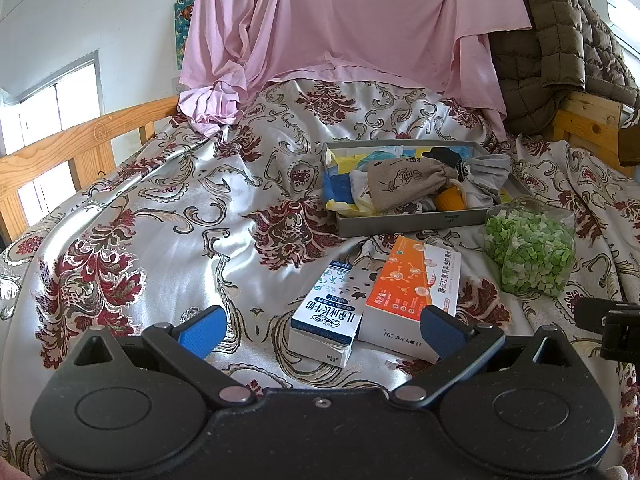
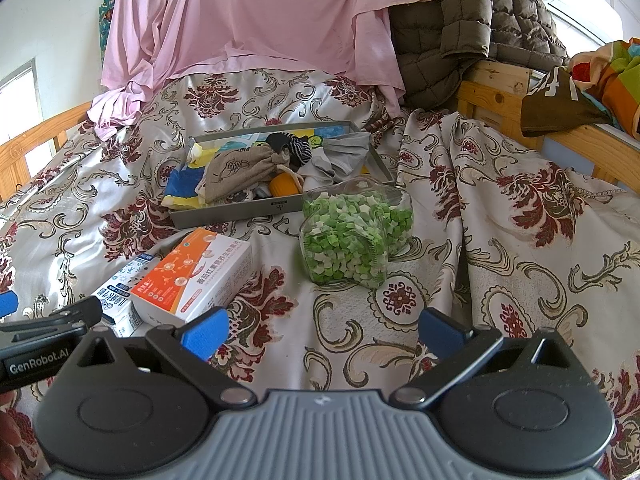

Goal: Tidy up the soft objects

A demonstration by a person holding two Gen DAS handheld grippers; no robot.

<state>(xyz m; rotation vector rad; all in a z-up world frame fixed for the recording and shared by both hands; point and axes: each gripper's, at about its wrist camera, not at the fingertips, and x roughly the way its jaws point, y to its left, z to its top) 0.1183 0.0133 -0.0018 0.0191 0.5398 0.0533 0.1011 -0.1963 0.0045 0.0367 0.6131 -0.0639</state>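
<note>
- Hovering low over the bed, both grippers have their blue pads spread wide with nothing between them: left gripper and right gripper.
- Just past the left one lie a blue-and-white milk carton and an orange-and-white box, side by side and touching.
- Ahead of the right one stands a clear jar of green bits.
- Behind that, the grey tray holds the soft stuff: tan drawstring pouch, grey cloth, striped sock.
- All of it sits on a floral satin bedspread.

Tray contents overlapping; lower items hidden.
</note>
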